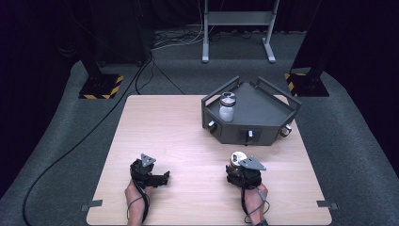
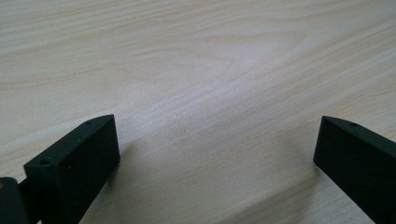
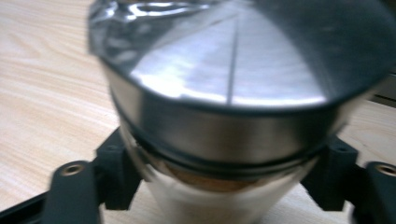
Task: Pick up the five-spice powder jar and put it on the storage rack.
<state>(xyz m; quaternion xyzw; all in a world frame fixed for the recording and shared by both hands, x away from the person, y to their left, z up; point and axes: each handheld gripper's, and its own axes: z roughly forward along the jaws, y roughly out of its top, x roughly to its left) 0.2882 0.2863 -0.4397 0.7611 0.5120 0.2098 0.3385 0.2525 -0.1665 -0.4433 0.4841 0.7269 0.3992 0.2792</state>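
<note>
A white jar with a shiny metal lid (image 1: 236, 157) stands near the table's front right, and my right gripper (image 1: 238, 164) is shut on it. In the right gripper view the lid (image 3: 233, 93) looms large and blurred, with the right gripper (image 3: 224, 184) closed around the jar's white body just below the lid, one black jaw on each side. My left gripper (image 1: 162, 178) rests at the front left of the wooden table (image 1: 188, 136). In its own view the left gripper (image 2: 217, 149) stands open, its jaws wide apart over bare wood.
A dark grey angular tray (image 1: 263, 106) with knobs on its front sits at the table's back right; a second white jar with a metal lid (image 1: 227, 107) stands in its left corner. Beyond the table are stand bases with hazard stripes and cables on the floor.
</note>
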